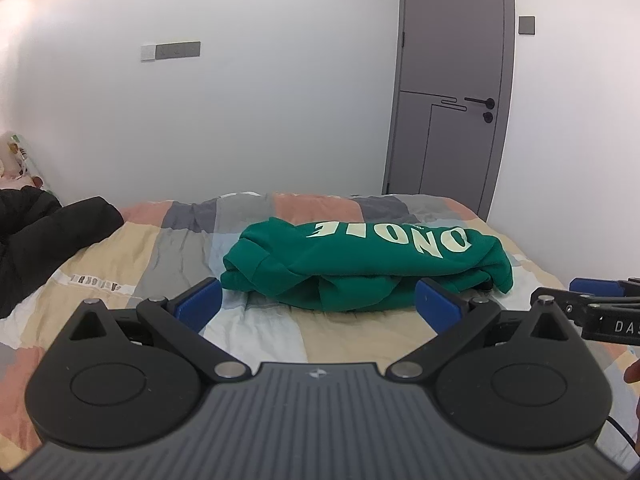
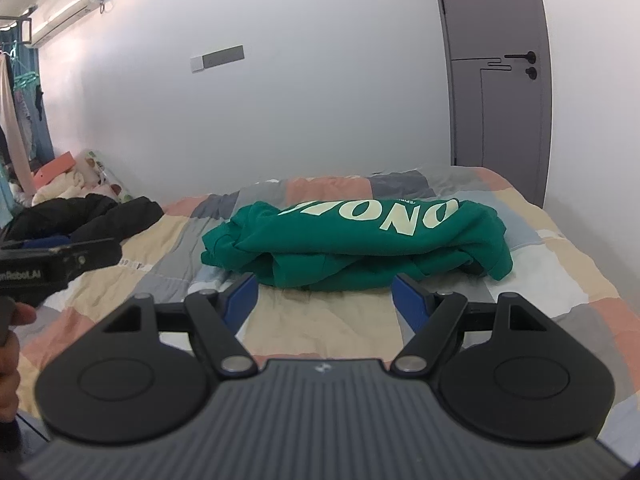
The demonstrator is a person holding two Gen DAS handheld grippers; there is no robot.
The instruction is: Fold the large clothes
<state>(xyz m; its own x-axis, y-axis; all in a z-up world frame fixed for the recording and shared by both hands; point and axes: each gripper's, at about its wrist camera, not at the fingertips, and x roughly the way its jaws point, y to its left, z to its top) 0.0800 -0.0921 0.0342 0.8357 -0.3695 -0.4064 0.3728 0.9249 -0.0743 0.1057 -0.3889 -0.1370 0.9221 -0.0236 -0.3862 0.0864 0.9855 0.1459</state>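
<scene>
Both the left gripper (image 1: 318, 300) and right gripper (image 2: 324, 294) sit wide open and empty just short of the bundled green cotton sweatshirt (image 1: 368, 268) mid-frame on the patchwork quilt (image 1: 160, 248), so grabbing just the top layer could undo the fold.

Green sweatshirt (image 1: 360, 264): pale lettering runs over the top fold, so only part reads; w/ the underside and inner layers hidden, can't tell where the sleeves lie. A dark bit at its right end (image 1: 486, 285) is too small to identify. Black jacket (image 1: 44, 236) is cut off by the left edge in the left wrist view. Right tool (image 1: 600, 304) enters at the right edge there, only one blue pad (image 1: 596, 286) and part of the arm showing, its label cut off. Left tool (image 2: 48, 264) is cut at the left edge of the right wrist view, its tips blurred. Pile by the pillow (image 2: 68, 184) is blurred. Bed (image 2: 560, 280) is partly hidden behind both tool bodies.
</scene>
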